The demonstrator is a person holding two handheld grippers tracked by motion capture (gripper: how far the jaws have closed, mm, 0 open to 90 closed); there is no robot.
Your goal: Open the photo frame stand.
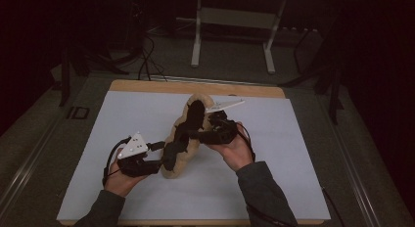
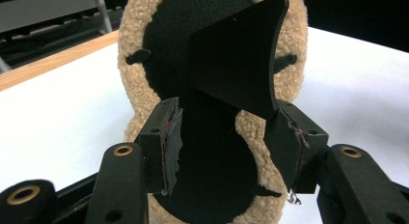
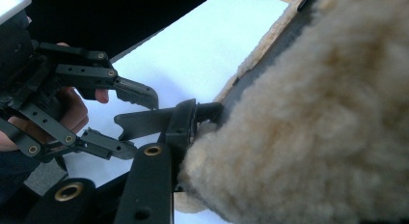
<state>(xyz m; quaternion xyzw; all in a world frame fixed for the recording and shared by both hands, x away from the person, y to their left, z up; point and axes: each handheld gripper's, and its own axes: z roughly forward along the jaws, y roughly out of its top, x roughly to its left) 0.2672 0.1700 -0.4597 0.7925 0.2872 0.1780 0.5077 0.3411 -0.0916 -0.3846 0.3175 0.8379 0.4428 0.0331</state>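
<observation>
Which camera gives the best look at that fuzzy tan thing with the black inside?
The left gripper view: the fleece piece faces it, black lining visible. The high view shows it small and dim; the right gripper view shows close-up fleece.

Dim high view, dark room beyond, brighter close gripper views, soft focus on nearest fleece

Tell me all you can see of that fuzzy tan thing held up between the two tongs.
The fuzzy tan thing looks like a fleece pad with curly beige pile around a flat black inner panel. A stiff black flap stands off that panel. It is propped on edge on the white table cover, its length running away from the person. The right tongs clamp its middle; the left tongs stand open around its near end.
</observation>
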